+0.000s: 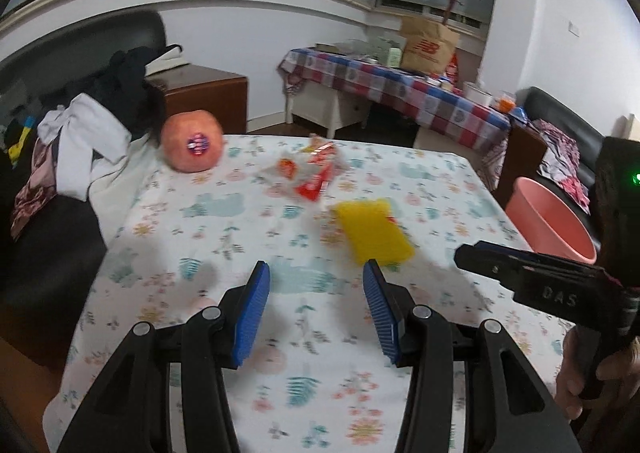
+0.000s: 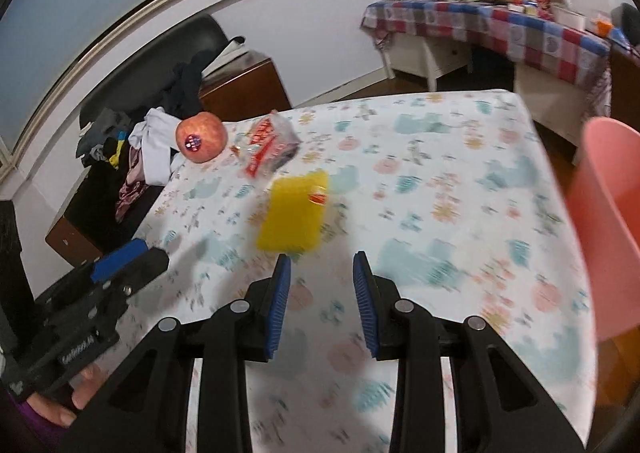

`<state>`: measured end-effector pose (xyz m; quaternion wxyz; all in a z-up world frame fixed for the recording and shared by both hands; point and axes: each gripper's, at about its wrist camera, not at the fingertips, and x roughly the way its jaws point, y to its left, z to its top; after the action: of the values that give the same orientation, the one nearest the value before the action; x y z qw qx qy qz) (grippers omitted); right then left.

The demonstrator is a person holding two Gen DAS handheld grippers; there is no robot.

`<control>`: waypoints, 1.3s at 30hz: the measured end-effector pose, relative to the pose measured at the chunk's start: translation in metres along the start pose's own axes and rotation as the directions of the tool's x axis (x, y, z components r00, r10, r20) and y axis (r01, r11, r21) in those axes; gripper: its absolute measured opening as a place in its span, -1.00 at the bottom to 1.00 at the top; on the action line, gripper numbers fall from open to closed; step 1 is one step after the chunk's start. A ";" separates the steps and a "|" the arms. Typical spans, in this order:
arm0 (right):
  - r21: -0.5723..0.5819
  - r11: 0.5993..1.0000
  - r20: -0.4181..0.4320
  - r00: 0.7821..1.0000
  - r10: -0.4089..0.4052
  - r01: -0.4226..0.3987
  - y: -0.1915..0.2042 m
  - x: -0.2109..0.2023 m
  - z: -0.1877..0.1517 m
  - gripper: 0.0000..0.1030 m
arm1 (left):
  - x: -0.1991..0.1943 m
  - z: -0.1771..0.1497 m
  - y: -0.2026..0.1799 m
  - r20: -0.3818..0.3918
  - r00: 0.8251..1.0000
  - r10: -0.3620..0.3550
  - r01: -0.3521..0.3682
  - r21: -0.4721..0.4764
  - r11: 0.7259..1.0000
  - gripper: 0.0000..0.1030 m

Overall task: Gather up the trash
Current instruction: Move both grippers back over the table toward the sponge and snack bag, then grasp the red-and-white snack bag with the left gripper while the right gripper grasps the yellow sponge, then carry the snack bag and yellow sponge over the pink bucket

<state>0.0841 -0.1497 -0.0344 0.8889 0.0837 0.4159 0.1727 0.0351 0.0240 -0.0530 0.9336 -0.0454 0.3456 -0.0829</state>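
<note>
Jaws apart and empty on both my left gripper (image 1: 316, 293) and right gripper (image 2: 322, 285), short of the yellow packet (image 1: 374, 231), ready to grab.

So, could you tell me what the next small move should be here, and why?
Probably ease the right gripper forward and down onto the yellow packet. Its jaws stand open and empty, and that packet lies flat on the tablecloth just ahead of its fingertips, the nearest trash. The pink bin waits at the table's right side. The left gripper is open too, and could go for the red wrapper.
</note>
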 end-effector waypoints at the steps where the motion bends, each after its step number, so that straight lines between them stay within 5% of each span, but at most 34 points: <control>1: -0.013 1.000 -0.006 1.000 -0.002 0.002 0.005 0.008 0.004 -0.36 | 0.002 0.001 0.007 -0.001 1.000 0.003 -0.003 -0.010 1.000 -0.07; 8: -0.063 0.996 -0.059 0.996 -0.073 0.069 0.022 0.050 0.018 -0.36 | 0.013 0.017 0.026 0.003 1.000 0.001 -0.001 -0.043 0.999 -0.07; 16: -0.078 0.992 -0.071 0.991 -0.110 0.104 0.020 0.071 0.020 -0.36 | 0.042 0.058 0.025 0.024 0.999 -0.029 0.028 0.040 0.999 0.11; 18: -0.092 0.991 -0.070 0.992 -0.106 0.100 0.022 0.071 0.020 -0.42 | 0.052 0.068 0.024 0.024 0.999 -0.041 0.039 0.056 0.998 0.12; 20: -0.125 0.988 -0.063 0.993 -0.104 0.095 0.026 0.068 0.019 -0.76 | 0.067 0.077 0.022 0.013 0.999 -0.041 0.040 0.072 0.997 0.12; 32: -0.072 0.997 -0.025 0.999 -0.034 0.033 0.006 0.023 0.011 -0.84 | 0.133 0.091 0.021 -0.056 0.995 -0.085 0.090 0.103 0.991 0.11; 39: -0.024 0.998 -0.008 0.999 -0.051 0.050 -0.010 -0.005 0.001 -0.84 | 0.138 0.087 0.012 -0.064 0.991 -0.114 0.119 0.091 0.989 -0.66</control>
<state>0.0842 -0.1609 -0.0333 0.8921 0.0617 0.4198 0.1555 0.1962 0.0121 -0.0771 0.9177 -0.0189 0.3655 -0.1548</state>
